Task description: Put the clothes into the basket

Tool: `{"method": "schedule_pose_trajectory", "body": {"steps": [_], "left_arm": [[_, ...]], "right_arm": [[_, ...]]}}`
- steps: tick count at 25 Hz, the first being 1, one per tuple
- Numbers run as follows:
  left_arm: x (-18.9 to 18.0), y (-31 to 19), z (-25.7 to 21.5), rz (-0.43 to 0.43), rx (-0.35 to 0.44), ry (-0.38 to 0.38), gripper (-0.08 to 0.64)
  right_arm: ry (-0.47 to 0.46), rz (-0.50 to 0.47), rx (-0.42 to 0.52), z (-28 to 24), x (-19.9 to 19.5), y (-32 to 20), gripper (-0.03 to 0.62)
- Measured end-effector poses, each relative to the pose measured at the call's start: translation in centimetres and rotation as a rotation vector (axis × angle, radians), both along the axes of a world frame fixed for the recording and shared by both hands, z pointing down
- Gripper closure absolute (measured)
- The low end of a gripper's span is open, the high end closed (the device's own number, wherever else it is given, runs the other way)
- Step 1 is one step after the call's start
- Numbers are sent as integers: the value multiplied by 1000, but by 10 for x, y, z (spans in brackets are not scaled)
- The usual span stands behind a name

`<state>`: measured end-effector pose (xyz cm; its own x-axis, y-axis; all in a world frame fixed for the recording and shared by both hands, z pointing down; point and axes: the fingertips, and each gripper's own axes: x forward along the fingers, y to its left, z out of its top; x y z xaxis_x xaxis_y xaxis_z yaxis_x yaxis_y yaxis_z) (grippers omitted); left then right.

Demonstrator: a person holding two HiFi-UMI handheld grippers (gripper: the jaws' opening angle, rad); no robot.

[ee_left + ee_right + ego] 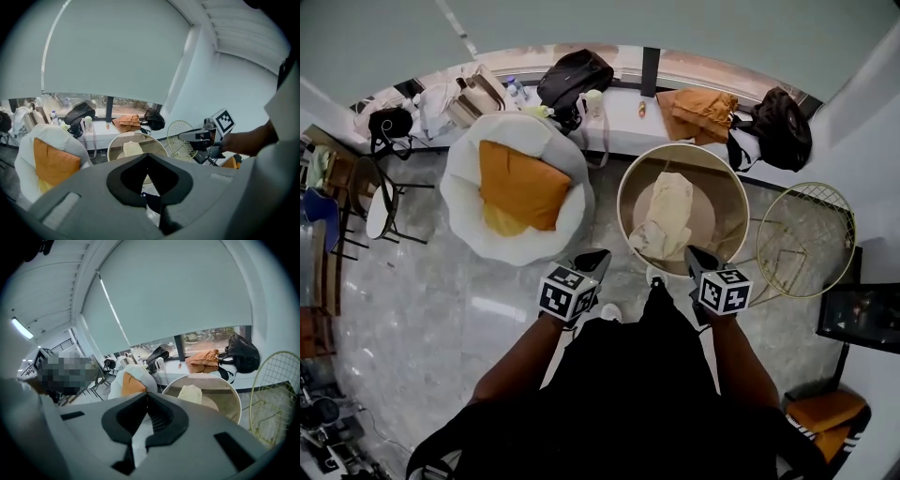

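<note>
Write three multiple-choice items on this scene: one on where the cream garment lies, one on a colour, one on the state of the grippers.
1. The cream garment lies:
A in the round basket
B on the window ledge
C on the floor

2. The cushion on the white beanbag is:
A blue
B orange
C green

3. The left gripper and right gripper are:
A both holding cloth
B both wide open
C both shut and empty

Answers:
1 A, the basket's rim rings the garment.
2 B, it is plainly orange in the head view.
3 C, each gripper view shows the jaw tips meeting with nothing between them.
</note>
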<state>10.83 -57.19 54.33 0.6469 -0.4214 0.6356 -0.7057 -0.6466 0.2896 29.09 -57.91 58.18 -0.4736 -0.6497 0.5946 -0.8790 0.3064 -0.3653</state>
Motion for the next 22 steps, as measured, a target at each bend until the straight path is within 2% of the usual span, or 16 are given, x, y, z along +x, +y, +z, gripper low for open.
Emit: {"method": "schedule_pose_trajectory", "body": {"steps": [6, 11, 16, 22], "left_arm": [[23, -41, 9, -56, -18, -51, 560], [61, -91, 24, -110, -33, -46, 560], [95, -135, 51, -117, -48, -71, 560], [114, -156, 107, -148, -124, -118, 560]], "right_arm": [[103, -103, -14, 38, 37, -61, 577], [97, -102, -75, 82, 75, -110, 577], [99, -102, -150, 137, 100, -154, 577], [118, -119, -251, 213, 114, -193, 577]]}}
